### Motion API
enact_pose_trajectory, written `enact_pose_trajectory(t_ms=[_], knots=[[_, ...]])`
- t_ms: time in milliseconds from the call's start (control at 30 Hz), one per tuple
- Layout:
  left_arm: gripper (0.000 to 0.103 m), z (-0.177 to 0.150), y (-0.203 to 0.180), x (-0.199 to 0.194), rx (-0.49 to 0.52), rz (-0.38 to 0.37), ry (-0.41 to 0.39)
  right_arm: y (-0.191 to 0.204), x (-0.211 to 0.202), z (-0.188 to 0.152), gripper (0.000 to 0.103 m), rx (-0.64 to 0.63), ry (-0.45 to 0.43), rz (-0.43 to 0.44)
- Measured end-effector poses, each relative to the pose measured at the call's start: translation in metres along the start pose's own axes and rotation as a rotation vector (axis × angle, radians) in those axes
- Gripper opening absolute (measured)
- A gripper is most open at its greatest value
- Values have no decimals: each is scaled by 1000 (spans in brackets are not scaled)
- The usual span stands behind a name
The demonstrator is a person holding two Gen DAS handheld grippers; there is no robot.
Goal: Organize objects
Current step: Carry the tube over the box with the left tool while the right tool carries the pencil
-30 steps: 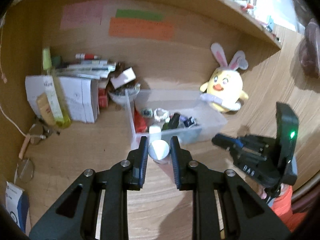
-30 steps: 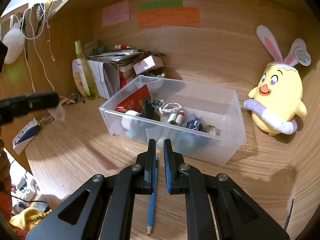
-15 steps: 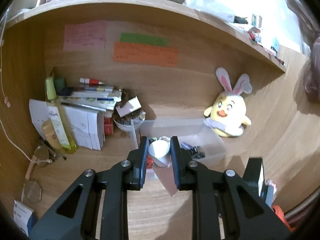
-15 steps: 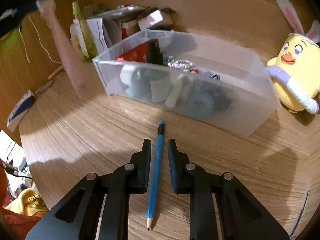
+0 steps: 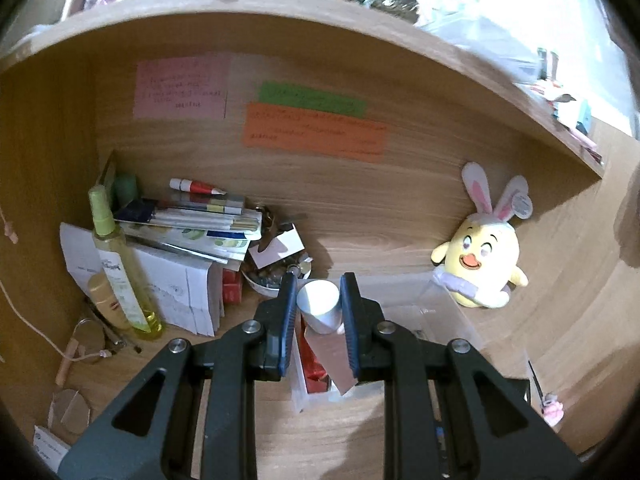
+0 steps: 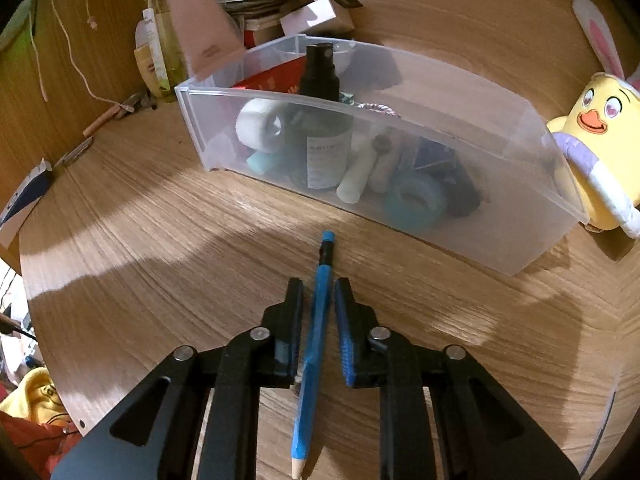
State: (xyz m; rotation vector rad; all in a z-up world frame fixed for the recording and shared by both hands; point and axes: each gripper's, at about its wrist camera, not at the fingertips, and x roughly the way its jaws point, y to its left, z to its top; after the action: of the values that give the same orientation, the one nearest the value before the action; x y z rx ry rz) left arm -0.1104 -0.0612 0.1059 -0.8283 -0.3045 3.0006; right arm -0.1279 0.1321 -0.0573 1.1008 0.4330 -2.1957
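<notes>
My left gripper (image 5: 318, 300) is shut on the white cap of a pink tube (image 5: 320, 306) and holds it in the air above the left end of a clear plastic bin (image 5: 440, 312). The tube also shows in the right wrist view (image 6: 192, 12), hanging over the bin's (image 6: 520, 240) left corner. My right gripper (image 6: 318, 300) is open low over the desk, its jaws on either side of a blue pencil (image 6: 314, 344) lying in front of the bin. The bin holds a black spray bottle (image 6: 324, 120), tape rolls and small items.
A yellow plush chick with bunny ears (image 5: 482, 256) stands right of the bin. Papers, boxes and pens (image 5: 180, 240), a yellow bottle (image 5: 120, 268) and a small bowl (image 5: 264, 280) crowd the back left corner. A shelf (image 5: 320, 28) hangs overhead.
My left gripper has lifted the pink tube off the desk and carried it up over the bin. My right gripper has opened wider and dropped closer around the blue pencil.
</notes>
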Motion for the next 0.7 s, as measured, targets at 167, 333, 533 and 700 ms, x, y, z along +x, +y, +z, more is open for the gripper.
enact_pose_trajectory(t_ms=[167, 333, 533, 700], knots=[[21, 4, 4, 21, -25, 2, 23, -2, -1, -1, 7, 10, -1, 23], [21, 7, 5, 36, -43, 1, 36, -9, -13, 0, 7, 42, -38, 36], [21, 8, 2, 49, -56, -22, 50, -21, -45, 8, 7, 79, -127, 16], [21, 6, -2, 61, -54, -30, 72, -37, -71, 24, 7, 101, -203, -20]])
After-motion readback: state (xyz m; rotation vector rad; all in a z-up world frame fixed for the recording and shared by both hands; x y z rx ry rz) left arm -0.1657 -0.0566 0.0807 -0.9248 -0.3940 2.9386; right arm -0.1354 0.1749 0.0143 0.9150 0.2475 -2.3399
